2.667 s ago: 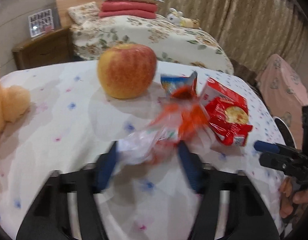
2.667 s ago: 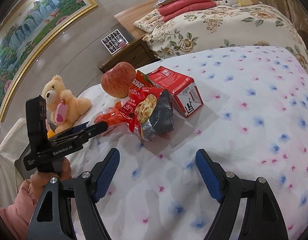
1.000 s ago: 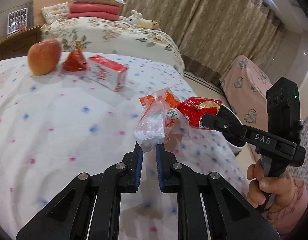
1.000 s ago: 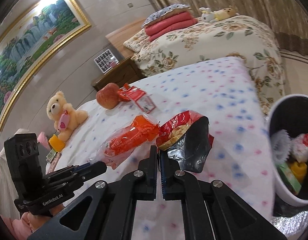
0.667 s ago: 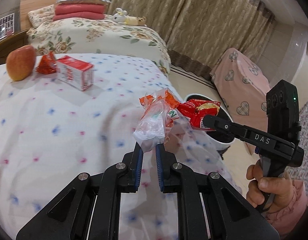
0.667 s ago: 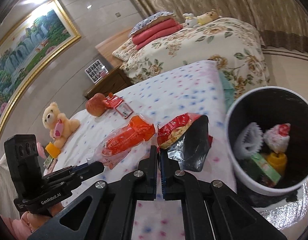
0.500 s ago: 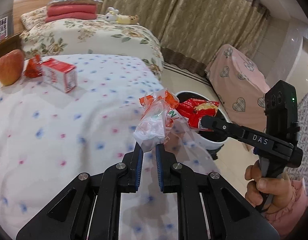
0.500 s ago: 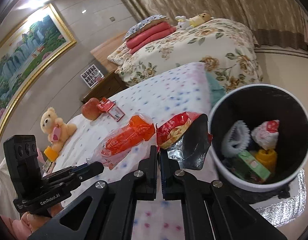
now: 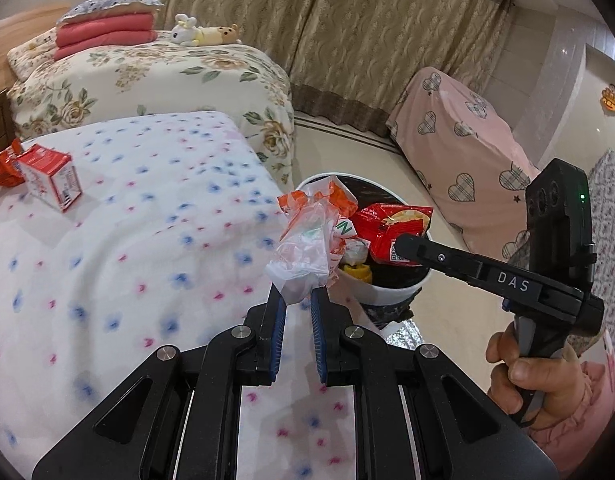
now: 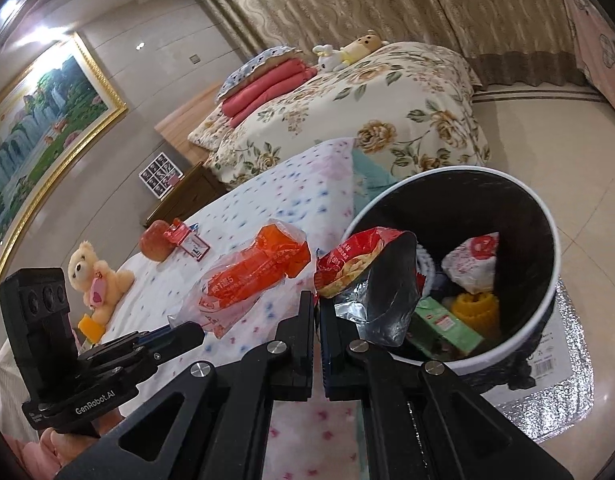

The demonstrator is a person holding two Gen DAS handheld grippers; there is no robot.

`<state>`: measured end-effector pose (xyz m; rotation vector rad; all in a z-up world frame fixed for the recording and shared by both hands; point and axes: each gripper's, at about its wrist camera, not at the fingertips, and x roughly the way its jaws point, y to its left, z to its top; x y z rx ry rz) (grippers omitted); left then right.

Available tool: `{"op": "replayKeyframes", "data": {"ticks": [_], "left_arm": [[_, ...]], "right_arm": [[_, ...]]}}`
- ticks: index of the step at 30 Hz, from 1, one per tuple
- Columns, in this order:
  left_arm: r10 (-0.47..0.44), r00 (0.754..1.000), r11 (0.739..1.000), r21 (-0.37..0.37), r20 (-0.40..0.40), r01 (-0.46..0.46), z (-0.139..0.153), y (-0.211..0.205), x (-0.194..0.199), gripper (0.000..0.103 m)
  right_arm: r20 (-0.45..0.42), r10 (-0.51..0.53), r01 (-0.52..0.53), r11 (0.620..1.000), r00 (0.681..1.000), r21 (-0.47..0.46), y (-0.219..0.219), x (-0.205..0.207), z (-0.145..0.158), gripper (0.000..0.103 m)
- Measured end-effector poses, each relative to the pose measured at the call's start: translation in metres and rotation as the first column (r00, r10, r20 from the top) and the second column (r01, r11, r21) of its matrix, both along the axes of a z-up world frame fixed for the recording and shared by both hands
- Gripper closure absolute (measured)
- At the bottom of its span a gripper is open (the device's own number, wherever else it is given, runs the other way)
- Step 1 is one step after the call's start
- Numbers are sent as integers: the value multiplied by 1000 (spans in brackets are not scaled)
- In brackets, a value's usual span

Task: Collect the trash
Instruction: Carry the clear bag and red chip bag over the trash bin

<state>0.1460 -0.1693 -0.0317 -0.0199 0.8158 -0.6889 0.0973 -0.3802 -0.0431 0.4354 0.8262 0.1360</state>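
Over the bin point(image 10: 547, 216), both grippers pinch wrappers: left gripper point(image 9: 298, 300), right gripper point(image 10: 318, 300).

We hold two matte black grippers with cut-out frames and silver screw heads. Our left gripper point(image 9: 298, 300) has blue pads on its fingers point(image 9: 278, 332); its side reads "GenRobot.AI". Our right gripper point(image 10: 318, 300) bears white "DAS" lettering and a black camera block with a green light. Our right hand point(image 9: 523, 368) shows a pink ruffled sleeve.
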Motion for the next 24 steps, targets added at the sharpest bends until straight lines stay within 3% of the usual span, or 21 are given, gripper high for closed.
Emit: {"op": "replayKeyframes", "data": {"ticks": [24], "left_arm": [[-76,997,996,50,-9,77,-3,-56,13,92]], "right_arm": [[-12,-71,71,997,997,0,-38,-5,-5,100]]}}
